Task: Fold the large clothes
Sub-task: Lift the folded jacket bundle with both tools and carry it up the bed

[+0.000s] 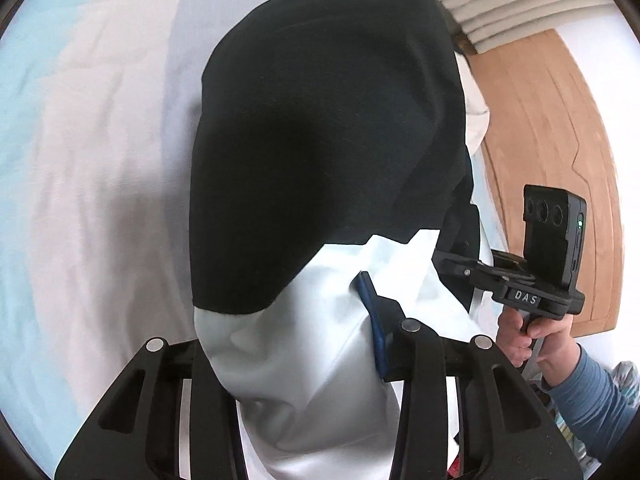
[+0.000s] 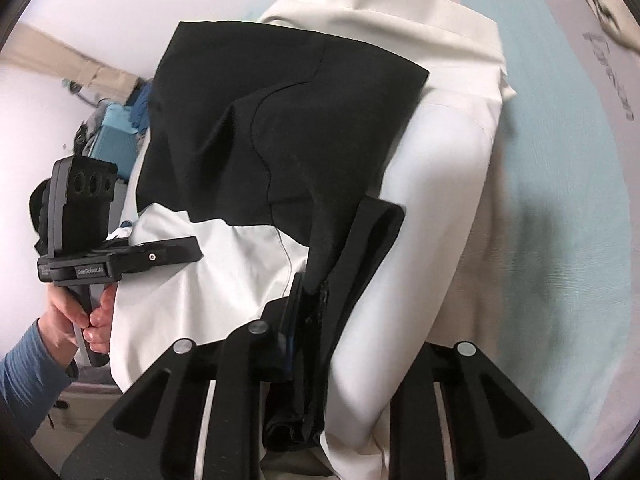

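A large black-and-white garment [image 1: 320, 140] hangs lifted above the bed, black panel above, white part [image 1: 304, 360] below. My left gripper [image 1: 340, 344] is shut on the garment's white edge; cloth covers its left finger and the right finger [image 1: 380, 320] shows. My right gripper [image 2: 316, 312] is shut on the garment [image 2: 280, 128] where black and white cloth bunch between its fingers. Each gripper shows in the other's view, the right gripper [image 1: 460, 260] at the right and the left gripper [image 2: 192, 252] at the left, both pinching the same garment.
A pale blue and white bed sheet [image 1: 80, 160] lies below and to the left. A wooden board [image 1: 552, 152] stands at the right. Bags and clutter [image 2: 112, 136] lie at the far left by the wall. The sheet [image 2: 560, 200] spreads right.
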A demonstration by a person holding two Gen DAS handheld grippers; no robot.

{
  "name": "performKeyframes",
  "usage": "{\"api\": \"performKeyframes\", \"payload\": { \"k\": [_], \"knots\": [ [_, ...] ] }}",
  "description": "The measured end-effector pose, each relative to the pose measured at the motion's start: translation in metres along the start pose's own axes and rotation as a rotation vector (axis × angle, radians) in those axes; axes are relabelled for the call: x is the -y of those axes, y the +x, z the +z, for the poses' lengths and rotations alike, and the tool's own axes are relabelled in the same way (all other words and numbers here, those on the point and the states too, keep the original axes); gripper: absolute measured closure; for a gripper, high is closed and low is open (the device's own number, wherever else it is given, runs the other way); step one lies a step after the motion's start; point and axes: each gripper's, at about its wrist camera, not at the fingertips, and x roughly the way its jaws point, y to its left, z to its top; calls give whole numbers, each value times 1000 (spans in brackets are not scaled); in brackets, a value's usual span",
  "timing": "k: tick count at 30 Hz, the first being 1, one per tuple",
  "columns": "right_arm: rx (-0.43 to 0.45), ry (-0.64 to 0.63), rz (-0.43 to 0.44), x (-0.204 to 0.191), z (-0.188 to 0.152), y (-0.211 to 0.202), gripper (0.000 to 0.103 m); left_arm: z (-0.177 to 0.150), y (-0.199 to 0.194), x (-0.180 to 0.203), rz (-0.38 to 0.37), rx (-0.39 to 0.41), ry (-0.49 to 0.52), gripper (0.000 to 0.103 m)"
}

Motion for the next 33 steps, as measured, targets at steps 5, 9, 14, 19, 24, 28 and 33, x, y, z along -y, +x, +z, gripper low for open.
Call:
{"api": "performKeyframes", "payload": {
  "k": [5,9,14,19,24,28,33],
  "knots": [
    [24,-65,-8,-67,7,-21,83,-25,-72,-5,9,72,0,65],
    [44,-113,-2,-155,10,-26,83,-53,-150,-23,33,130,3,65],
    [68,-213,39,-298,16,7,83,-100,-277,-85,101,211,-20,64],
    [44,-306,133,-462,13,80,84,-166,-415,-178,220,263,-81,65],
    [-13,-378,229,-608,4,172,84,-241,-520,-269,325,318,-178,64],
    [-72,-407,262,-694,-4,250,84,-297,-575,-339,392,344,-257,64],
    [-154,-400,227,-727,-28,333,84,-353,-592,-441,428,344,-354,64]
  ]
}}
